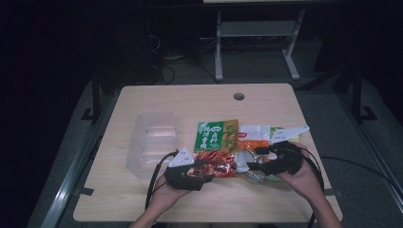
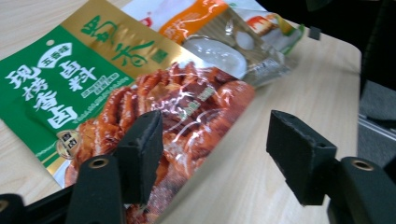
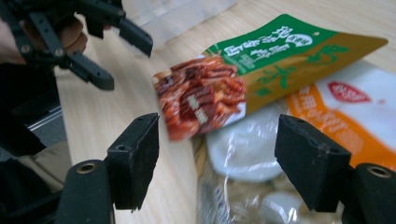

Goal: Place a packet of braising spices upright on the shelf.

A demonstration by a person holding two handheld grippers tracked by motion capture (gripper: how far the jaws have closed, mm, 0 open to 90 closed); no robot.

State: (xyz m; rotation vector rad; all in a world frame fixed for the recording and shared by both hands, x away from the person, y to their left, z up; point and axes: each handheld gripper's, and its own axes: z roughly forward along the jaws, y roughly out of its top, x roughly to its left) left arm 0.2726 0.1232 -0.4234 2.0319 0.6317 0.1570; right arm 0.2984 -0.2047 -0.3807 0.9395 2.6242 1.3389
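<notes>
Green-and-gold packet [image 2: 116,93] lies between the left tool's [image 2: 215,144] gaping jaws.

Green-and-gold food packet [image 1: 216,142] lying flat near the middle of the wooden table. The upper part is green with white lettering and a gold band; the lower part is a glossy picture of red-brown braised meat. In the left gripper view the packet [image 2: 116,93] has its lower edge lifted slightly off the table. Its far side overlaps a clear bag of white pieces and an orange-and-white packet.
</notes>
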